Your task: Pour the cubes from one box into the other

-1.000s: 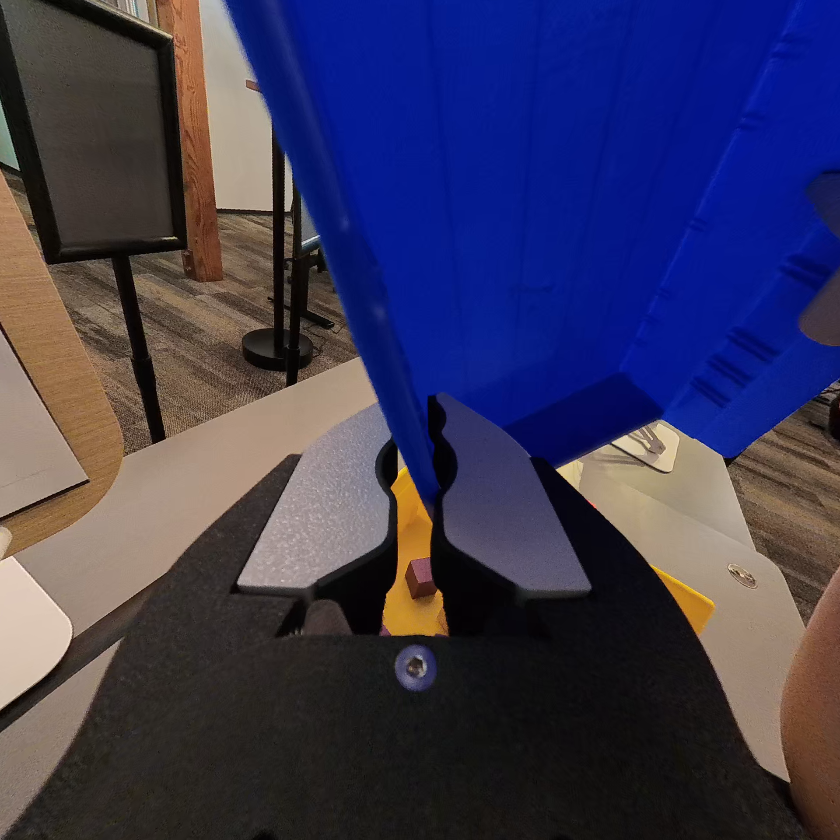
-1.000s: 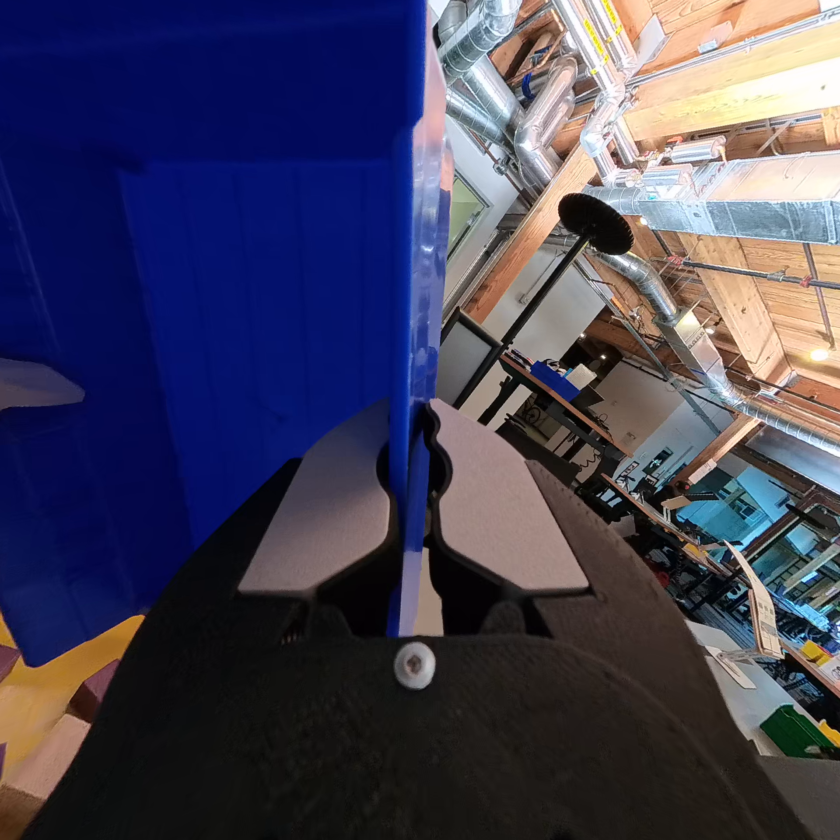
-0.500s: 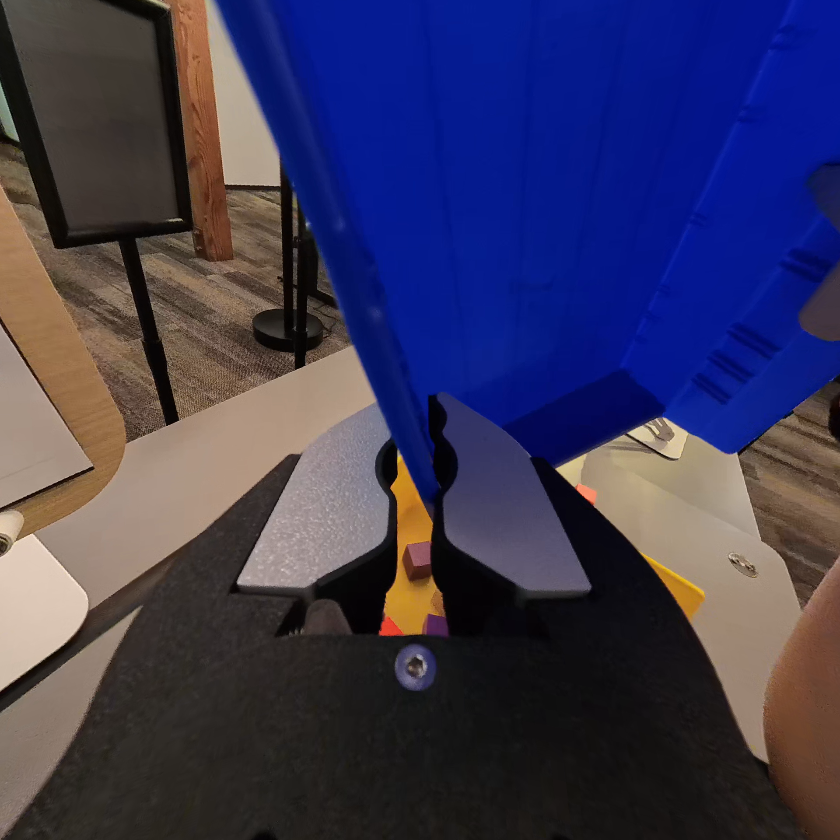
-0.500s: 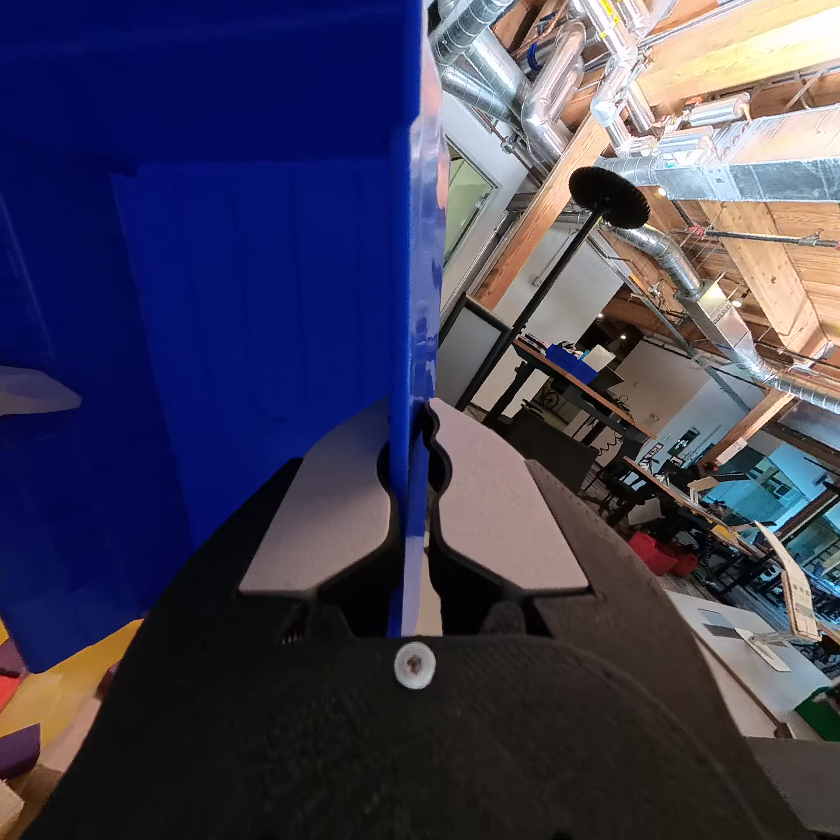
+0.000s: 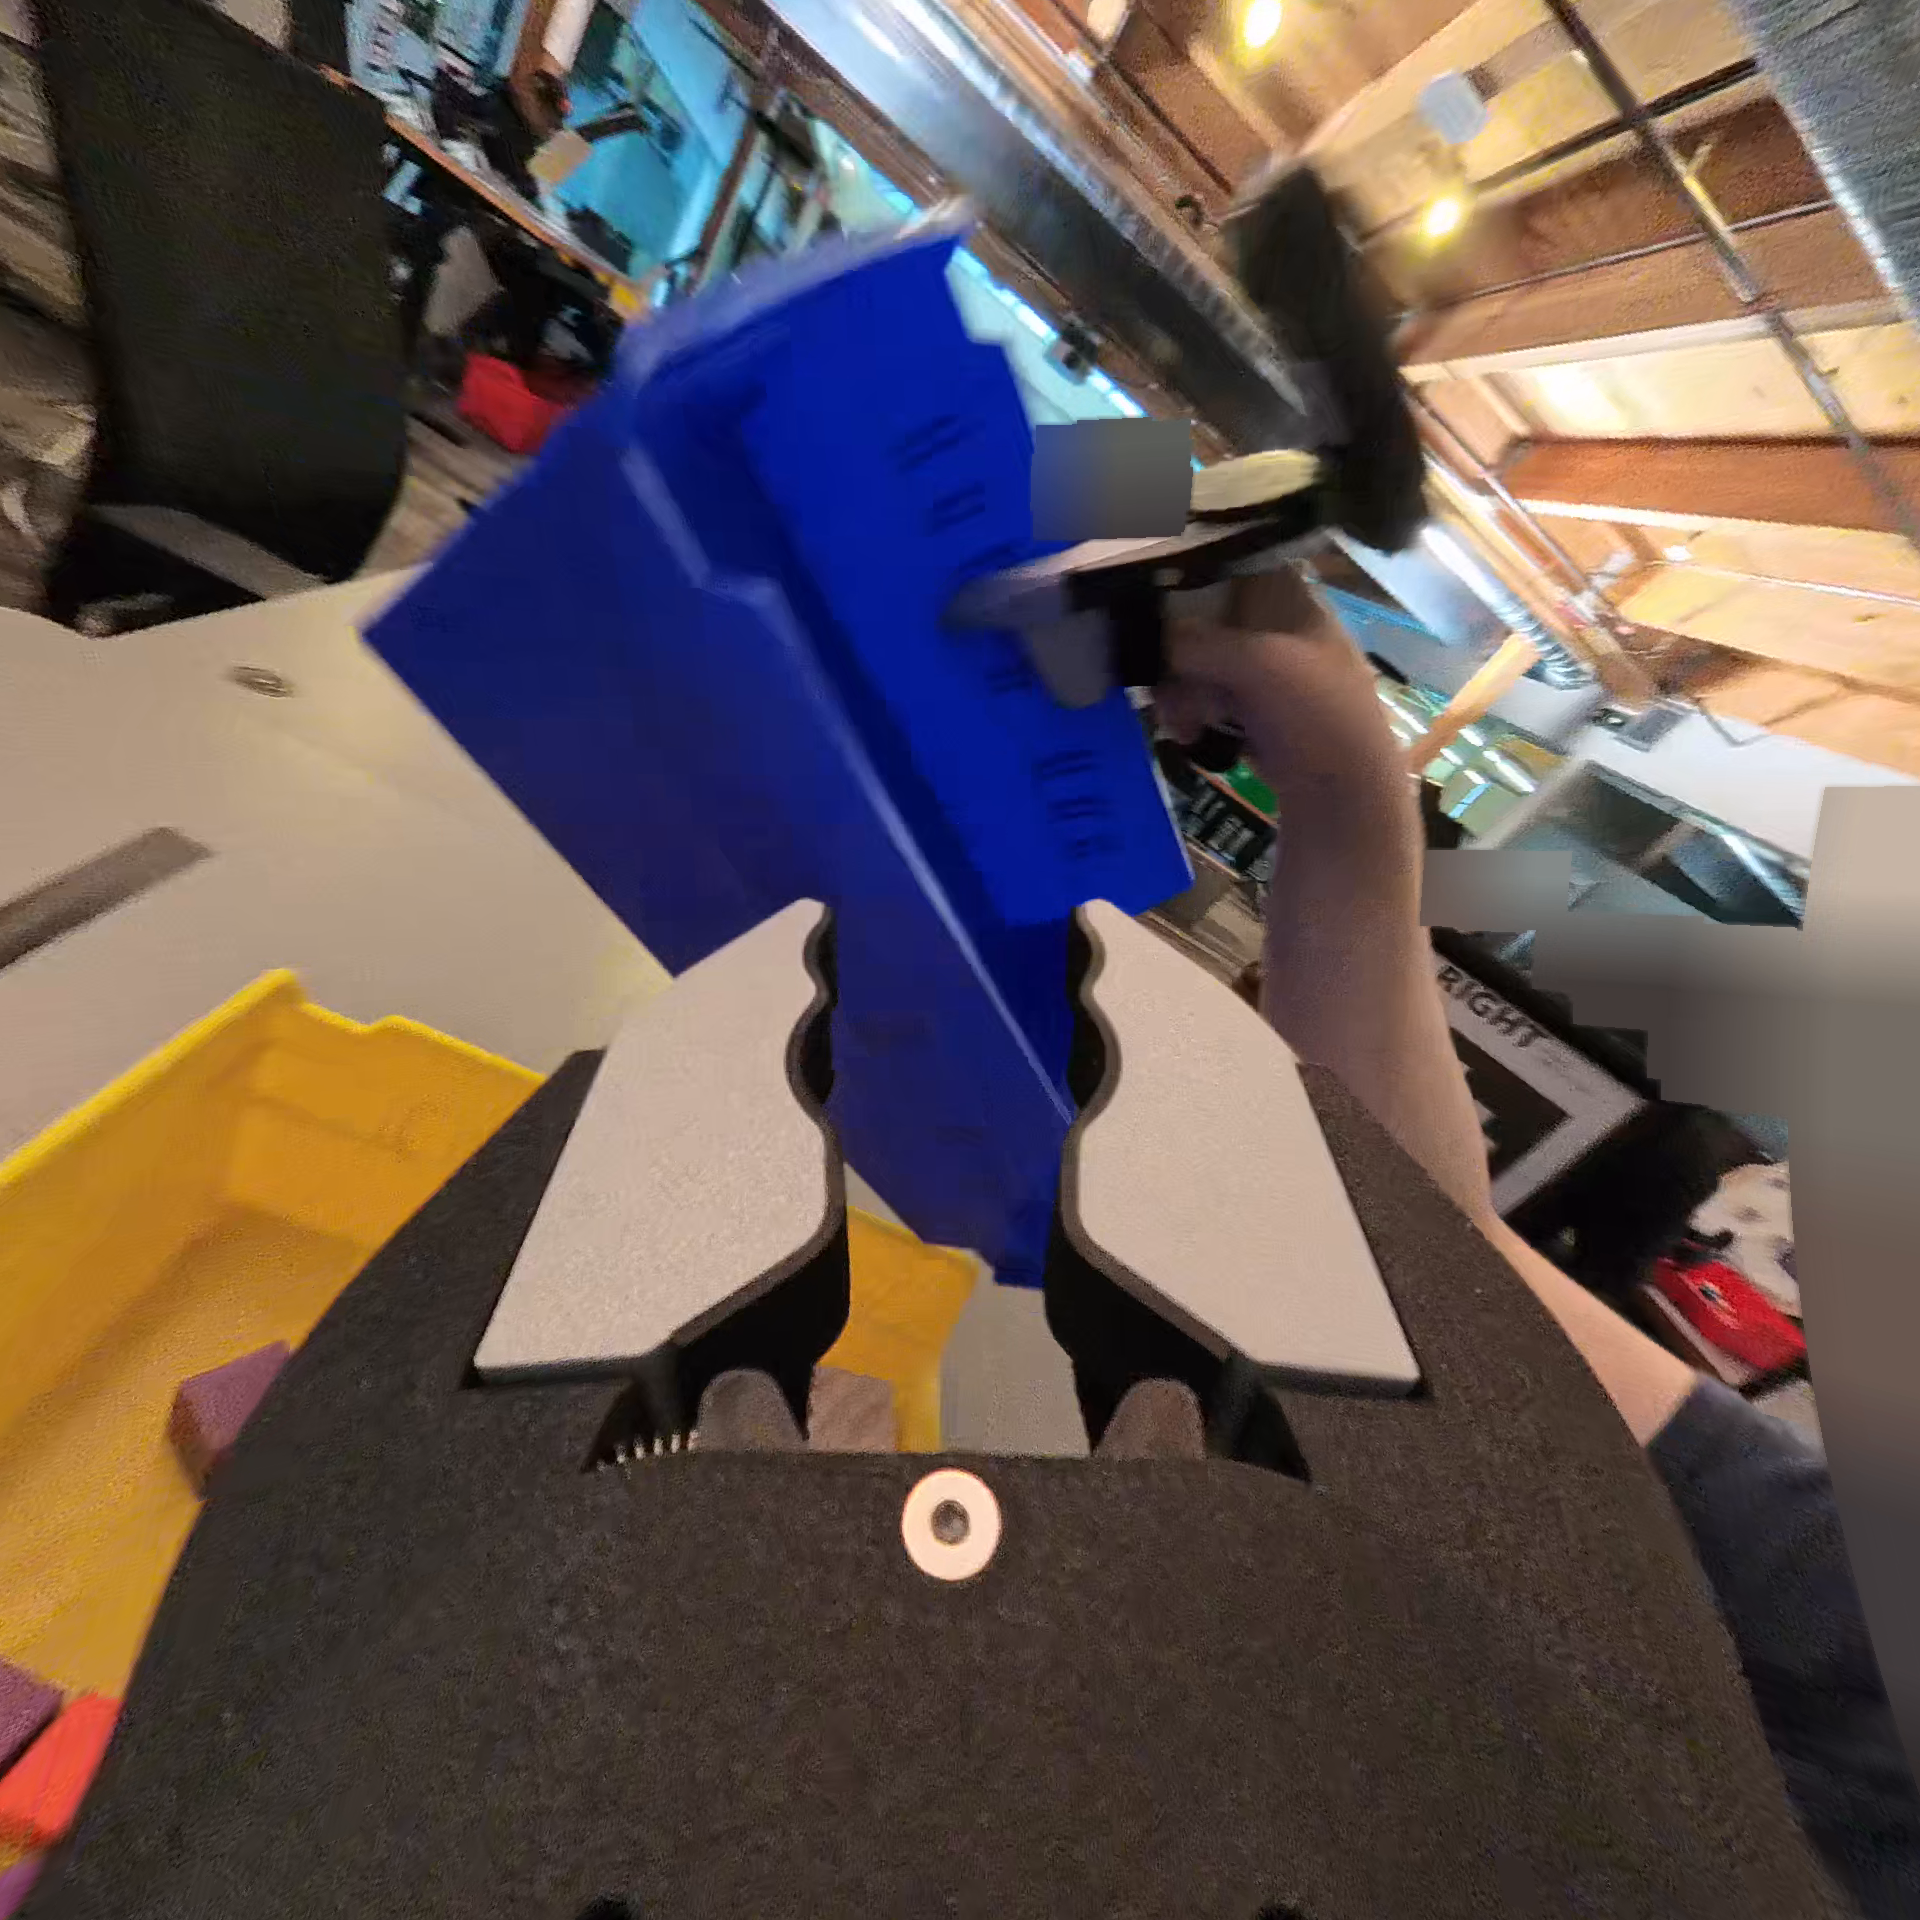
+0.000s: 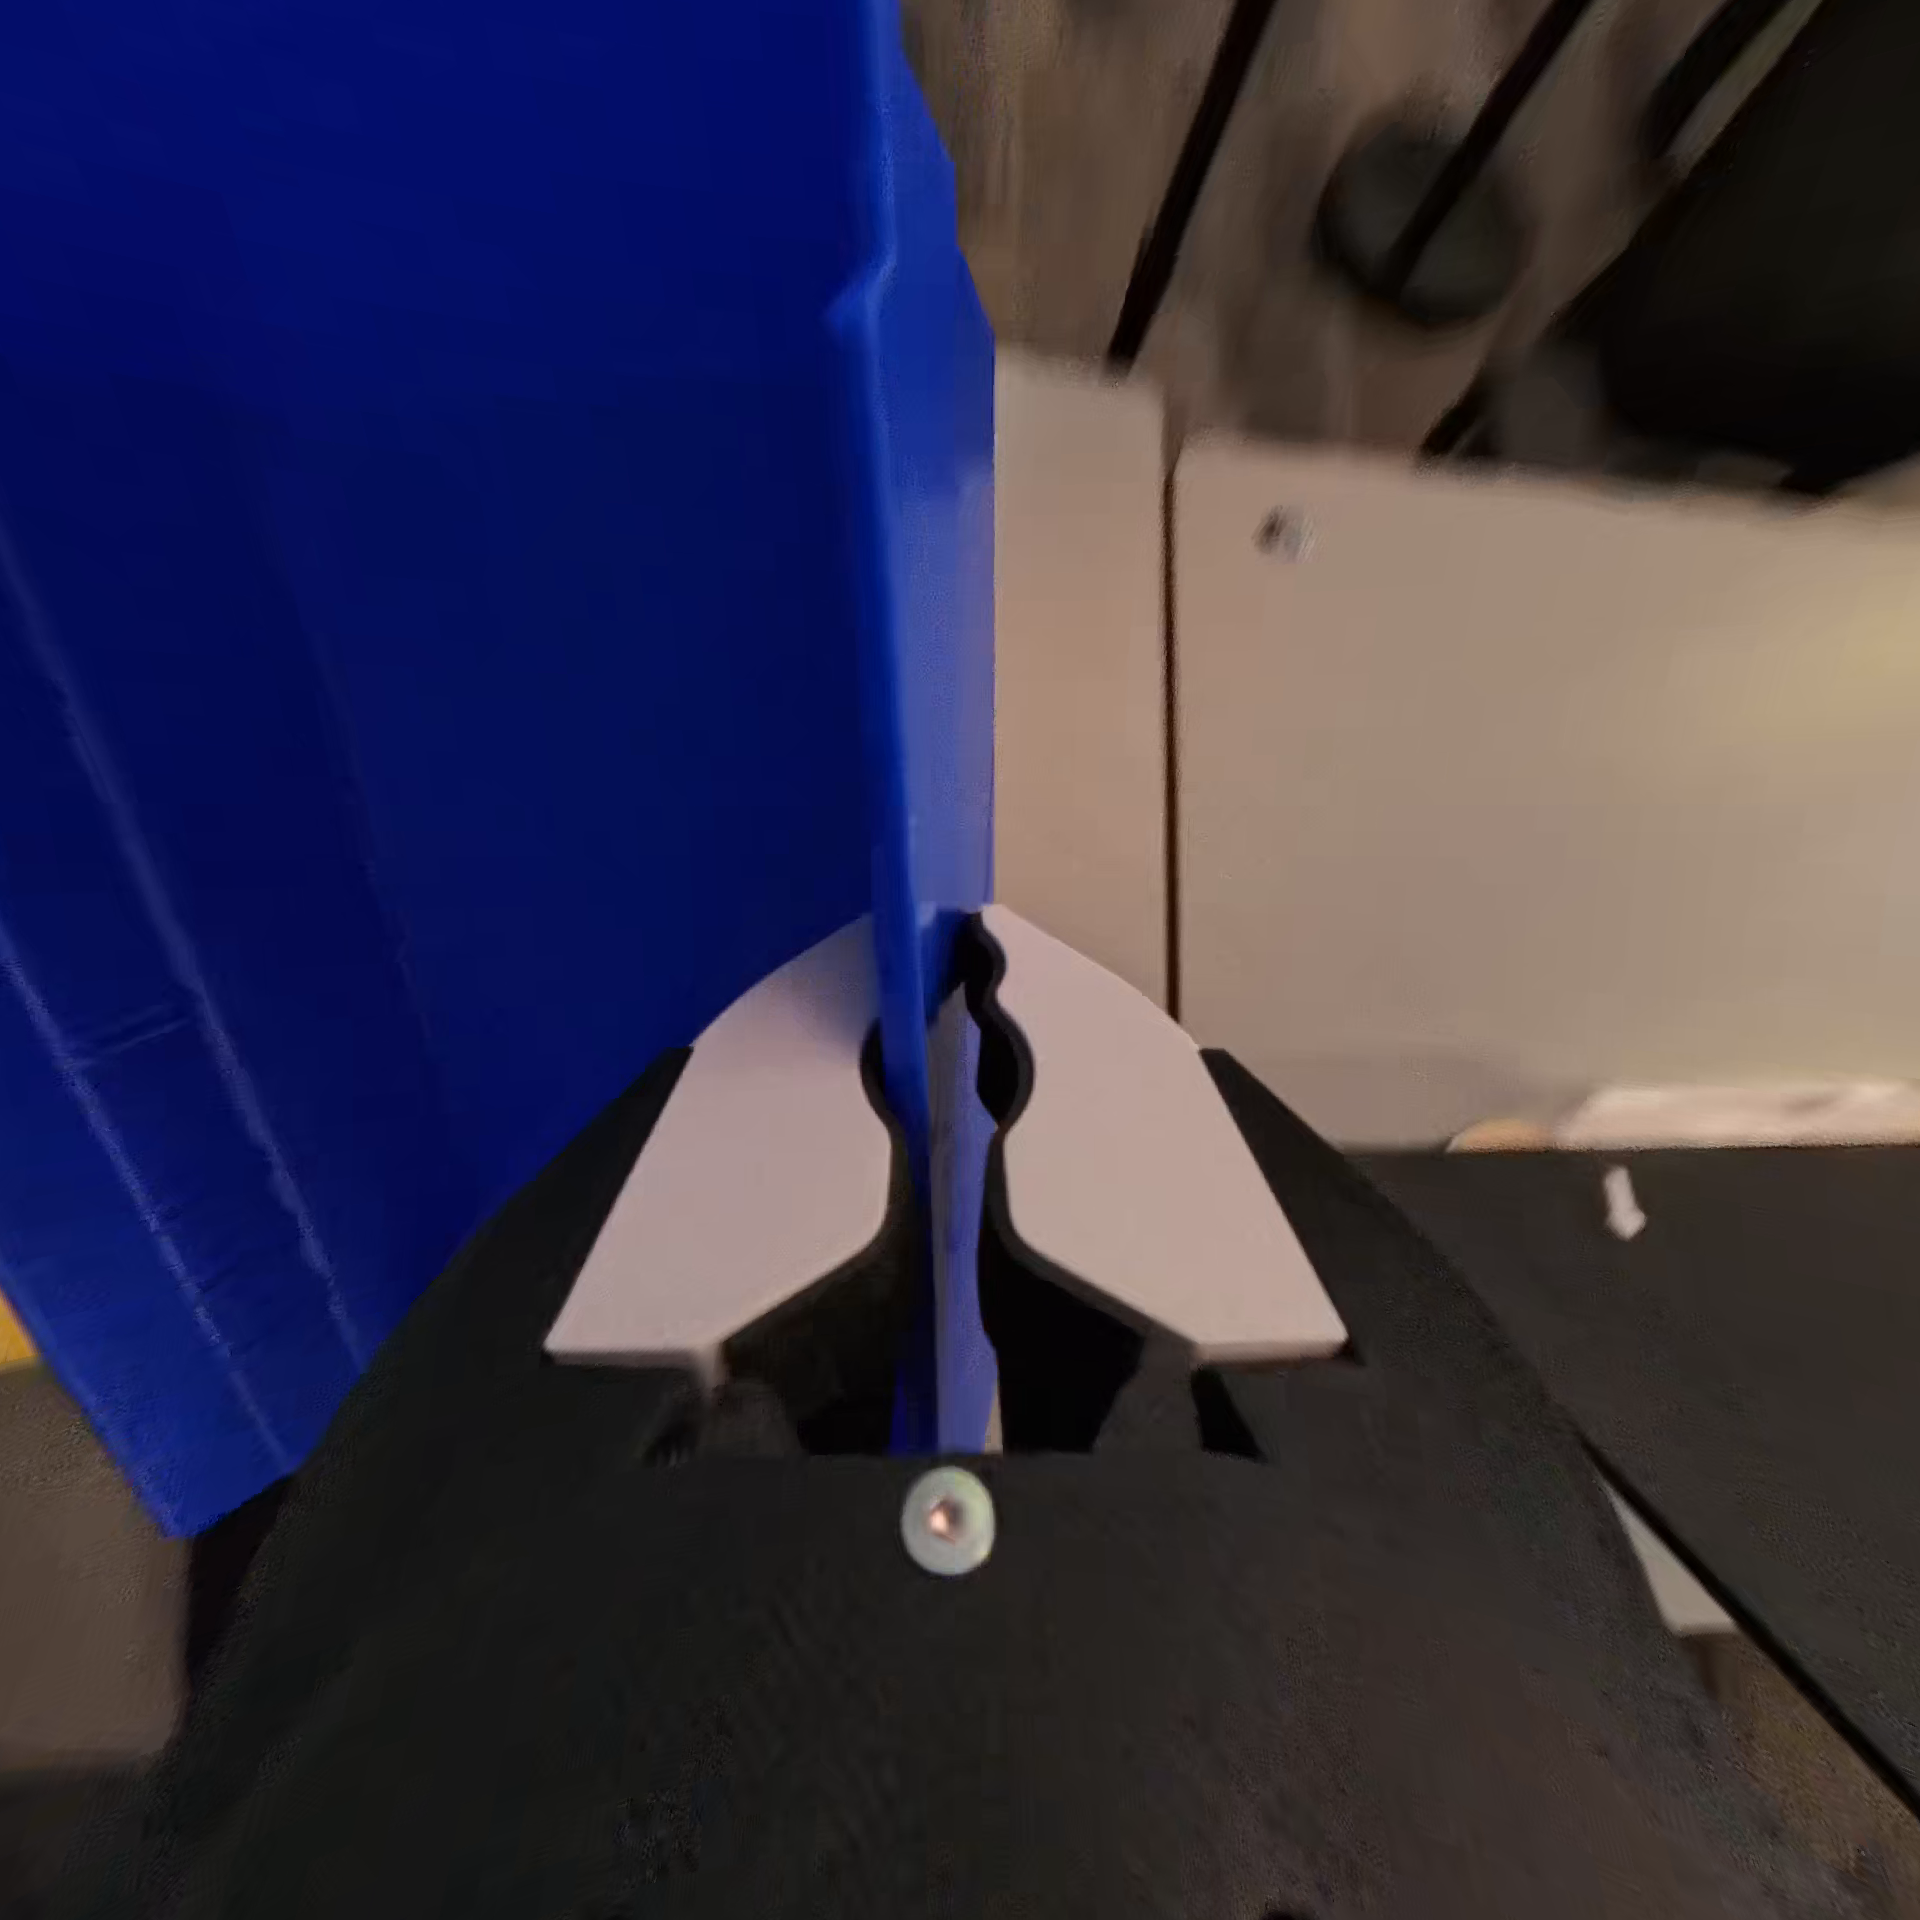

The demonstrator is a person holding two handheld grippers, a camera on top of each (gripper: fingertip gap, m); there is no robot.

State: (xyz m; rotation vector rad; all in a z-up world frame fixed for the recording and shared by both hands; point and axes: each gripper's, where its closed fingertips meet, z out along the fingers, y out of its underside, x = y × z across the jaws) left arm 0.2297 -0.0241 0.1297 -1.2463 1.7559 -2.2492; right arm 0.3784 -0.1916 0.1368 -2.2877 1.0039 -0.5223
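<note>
Here, the blue box was held tilted in the air above the pale surface, one wall clamped between the closed fingers of the right gripper. The left gripper was seen with its fingers spread apart and nothing between them. Below it, the yellow box rested on the surface, with purple and red cubes lying inside. The blue box's interior could not be made out.
</note>
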